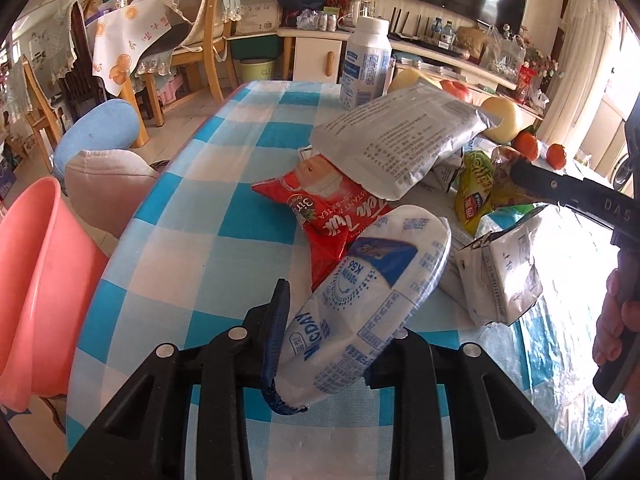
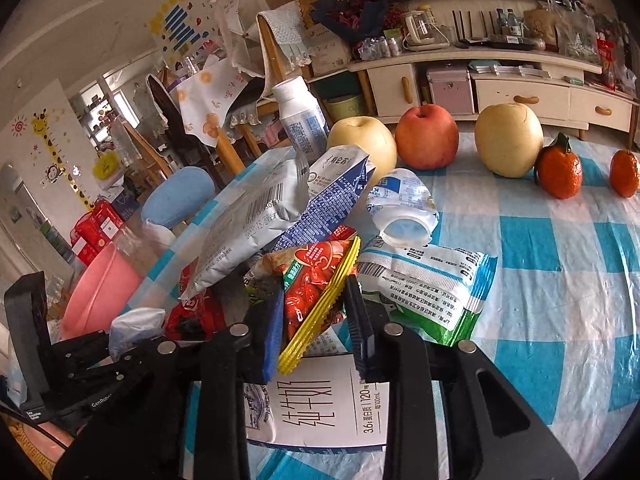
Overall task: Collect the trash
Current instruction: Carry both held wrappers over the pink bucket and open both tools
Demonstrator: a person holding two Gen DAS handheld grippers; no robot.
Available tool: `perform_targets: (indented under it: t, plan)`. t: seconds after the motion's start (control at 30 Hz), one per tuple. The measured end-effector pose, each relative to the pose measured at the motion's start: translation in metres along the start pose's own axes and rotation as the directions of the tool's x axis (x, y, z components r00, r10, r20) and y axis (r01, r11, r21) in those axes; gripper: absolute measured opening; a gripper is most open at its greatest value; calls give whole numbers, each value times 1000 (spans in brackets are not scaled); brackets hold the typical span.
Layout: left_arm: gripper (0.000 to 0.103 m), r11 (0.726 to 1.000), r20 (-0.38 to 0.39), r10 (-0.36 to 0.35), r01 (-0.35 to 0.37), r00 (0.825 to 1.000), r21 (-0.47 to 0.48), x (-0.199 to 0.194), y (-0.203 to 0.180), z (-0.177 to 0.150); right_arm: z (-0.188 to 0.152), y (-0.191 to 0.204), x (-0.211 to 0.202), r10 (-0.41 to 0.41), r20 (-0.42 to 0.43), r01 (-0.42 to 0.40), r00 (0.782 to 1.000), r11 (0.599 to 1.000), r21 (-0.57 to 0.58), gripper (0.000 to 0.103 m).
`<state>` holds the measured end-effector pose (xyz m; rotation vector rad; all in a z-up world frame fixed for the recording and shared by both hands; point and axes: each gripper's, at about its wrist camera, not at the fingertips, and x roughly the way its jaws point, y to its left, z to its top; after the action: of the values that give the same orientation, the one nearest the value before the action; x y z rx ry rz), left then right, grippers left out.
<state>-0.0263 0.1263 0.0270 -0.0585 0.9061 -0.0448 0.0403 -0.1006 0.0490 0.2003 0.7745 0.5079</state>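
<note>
Left gripper (image 1: 340, 320) clamps a white-and-blue wrapper (image 1: 372, 276) at the near edge of the trash pile (image 1: 400, 152) on the checked tablecloth (image 1: 224, 184). Right gripper (image 2: 316, 320) pinches a red-and-yellow snack packet (image 2: 316, 292) at the pile's front; pink basin (image 1: 36, 264) sits left of the pile, off the table.

A long cream TV cabinet (image 2: 500, 80) stands behind; wooden chairs (image 1: 200, 40) on the left, bright daylight from the right.

A glossy checked plastic sheet (image 2: 560, 240) covers the worktop. The white pouch (image 1: 360, 292) is crinkled, shiny film; the red-and-yellow wrapper (image 2: 316, 292) too. The pink tub (image 1: 36, 280) is smooth plastic.
</note>
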Motion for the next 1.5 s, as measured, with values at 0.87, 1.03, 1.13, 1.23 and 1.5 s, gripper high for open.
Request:
perform_targets:
  t: [0.87, 1.03, 1.13, 1.23, 1.5]
  plan:
    - [32, 977, 225, 73, -24, 972, -214, -79, 84, 24, 4, 136, -42, 5, 144, 25, 990, 978, -205, 15]
    - [32, 924, 239, 209, -111, 948, -366, -102, 150, 24, 13, 208, -12, 115, 111, -80, 987, 957, -280, 15]
    - [32, 863, 211, 314, -185, 926, -470, -111, 193, 18, 16, 254, 13, 167, 66, -134, 984, 928, -349, 15]
    - [32, 774, 158, 349, -189, 923, -604, -113, 237, 6, 15, 297, 39, 203, 20, -177, 979, 893, -414, 15]
    - [35, 672, 54, 338, -201, 939, -713, -99, 290, -9, 2, 349, 94, 255, -99, -273, 962, 866, -419, 43]
